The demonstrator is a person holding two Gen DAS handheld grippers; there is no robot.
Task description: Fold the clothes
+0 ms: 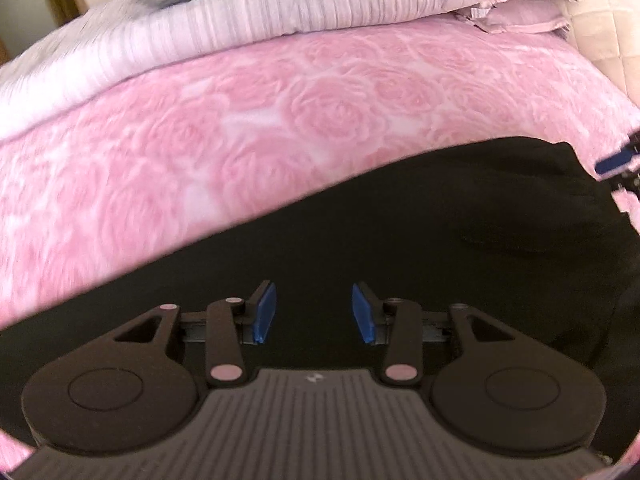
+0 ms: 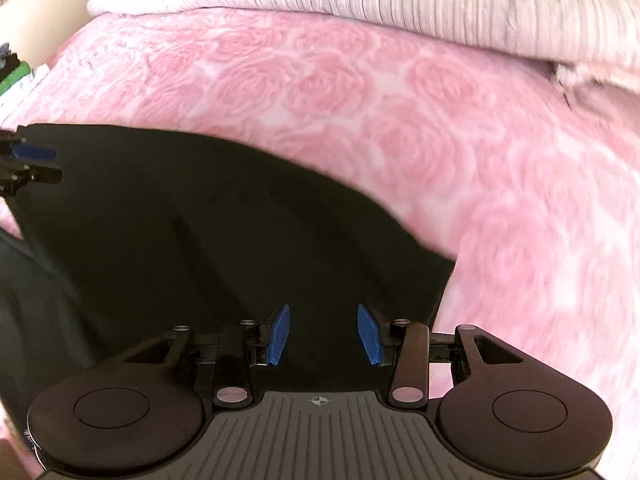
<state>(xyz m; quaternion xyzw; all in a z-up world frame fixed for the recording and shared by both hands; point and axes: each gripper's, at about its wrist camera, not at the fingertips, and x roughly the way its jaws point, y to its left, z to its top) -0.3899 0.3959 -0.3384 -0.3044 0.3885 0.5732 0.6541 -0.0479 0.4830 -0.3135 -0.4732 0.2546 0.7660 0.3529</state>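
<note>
Black garment (image 1: 440,240) lies spread on the bed, on the pink rose-patterned blanket (image 1: 240,128). Its far edge runs as one fairly straight line across both views; a soft crease runs down it in the right wrist view. We cannot tell what kind of garment it is, nor how many layers are stacked: the dark cloth hides seams and edges.

Left gripper (image 1: 313,312) hovers over the garment's near part, jaws wide apart, blue pads (image 1: 264,312) clear, nothing held. Right gripper (image 2: 323,334) sits over the garment close to its right-hand edge, jaws likewise wide apart and empty. Each gripper shows at the rim of the other's view, one toward either side of the garment.

A striped pale quilt (image 1: 240,32) is heaped well beyond the garment's far edge, with a pillow (image 1: 520,16) beside it.

Judgement: this fits either a garment laid flat for a fold or one just laid over and let go; we cannot settle which.

For any grasp here, our notes:
- take the garment's edge itself, not the blanket under it; the plush pile would catch easily
- pinch all layers at once
- keep both grippers level with each other along the garment so the fold line stays straight
- images are motion-blurred, so slow down before closing
</note>
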